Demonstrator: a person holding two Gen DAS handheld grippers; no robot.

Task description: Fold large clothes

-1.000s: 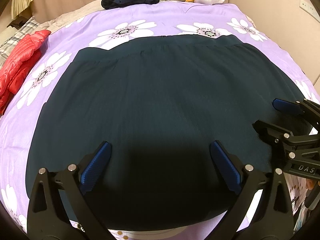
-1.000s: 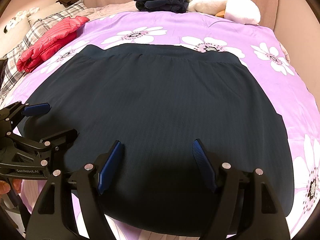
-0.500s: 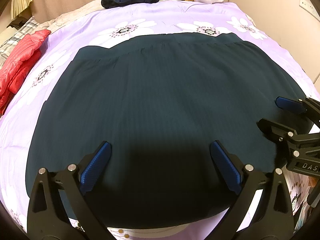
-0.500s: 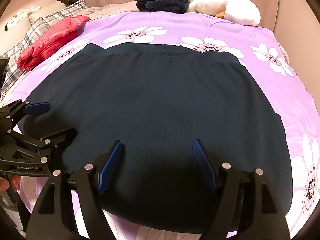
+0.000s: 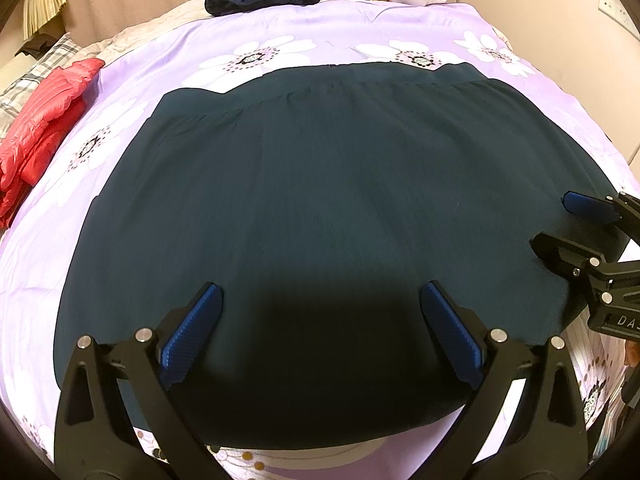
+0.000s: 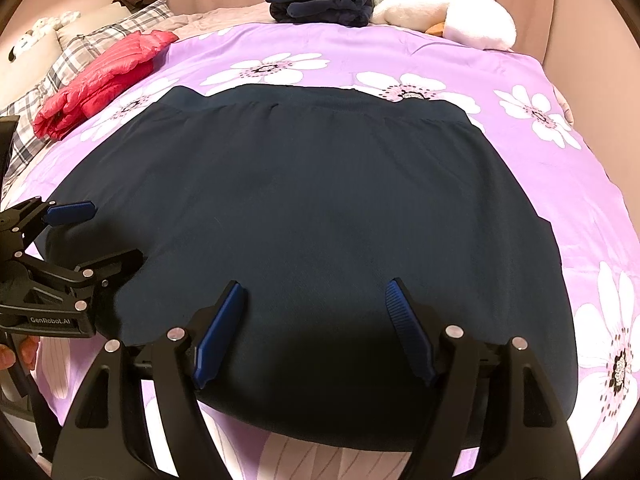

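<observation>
Flat, finely ribbed dark skirt (image 5: 320, 200) on floral bedspread (image 5: 280, 28)

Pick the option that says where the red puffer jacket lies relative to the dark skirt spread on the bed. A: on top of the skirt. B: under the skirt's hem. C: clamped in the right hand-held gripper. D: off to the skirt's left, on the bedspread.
D: the red puffer jacket lies bunched on the bedspread left of the dark skirt, apart from it.
</observation>
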